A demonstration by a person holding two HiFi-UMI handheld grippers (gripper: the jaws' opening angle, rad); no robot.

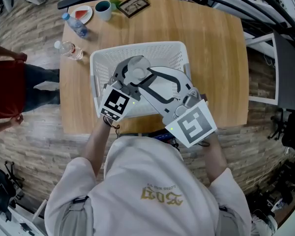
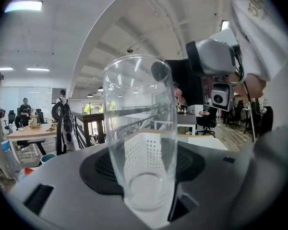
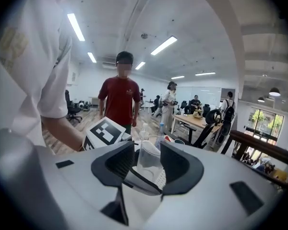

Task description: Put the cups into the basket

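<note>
My left gripper (image 1: 132,72) is shut on a tall clear glass cup (image 2: 140,143), which stands upright between its dark pads (image 2: 98,169). In the head view that cup (image 1: 136,65) hangs over the white perforated basket (image 1: 99,63) in the middle of the wooden table. My right gripper (image 1: 148,78) reaches in from the right, just beside the left one. Its jaws stand open (image 3: 146,164), and the clear cup (image 3: 148,158) shows ahead between them without the pads pressing on it. A teal cup (image 1: 103,10) stands at the table's far left corner.
Near the teal cup are a plate (image 1: 81,14) with something red, a picture frame (image 1: 133,5) and two plastic bottles (image 1: 74,24) (image 1: 69,49). A person in a red shirt (image 3: 120,99) stands left of the table. Chairs and desks surround it.
</note>
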